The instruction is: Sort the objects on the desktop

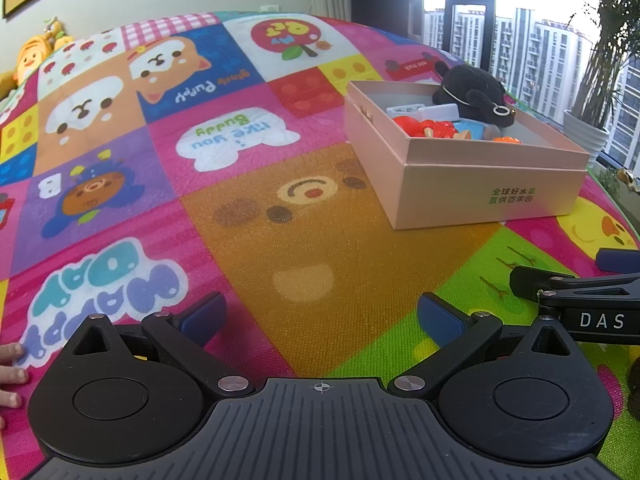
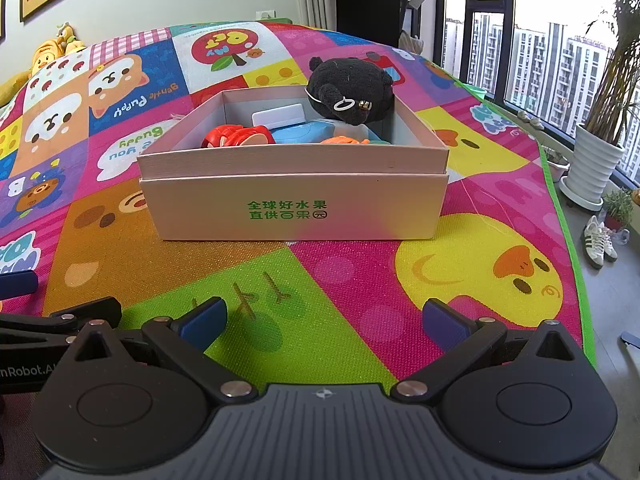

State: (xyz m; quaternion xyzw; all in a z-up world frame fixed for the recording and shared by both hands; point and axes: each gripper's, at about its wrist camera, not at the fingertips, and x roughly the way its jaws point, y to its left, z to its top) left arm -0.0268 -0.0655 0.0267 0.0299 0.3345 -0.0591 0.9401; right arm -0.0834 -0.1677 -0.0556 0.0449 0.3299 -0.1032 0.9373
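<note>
pink box (image 2: 294, 216) on cartoon play mat (image 2: 360, 280) by window (image 2: 540, 40).

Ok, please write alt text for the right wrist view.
A pink cardboard box sits on a colourful play mat, holding a black plush toy, a red toy and a white block. The right gripper in the foreground is open and empty.

Black linkage arms, blue pads (image 1: 202, 318), silver screws, white "DAS" lettering.

Pale pink box (image 2: 296, 216) with green print, a black plush (image 2: 352, 92) and red toy (image 2: 236, 136) inside; bright cartoon patchwork mat (image 2: 360, 280), blue pads (image 2: 202, 322).
</note>
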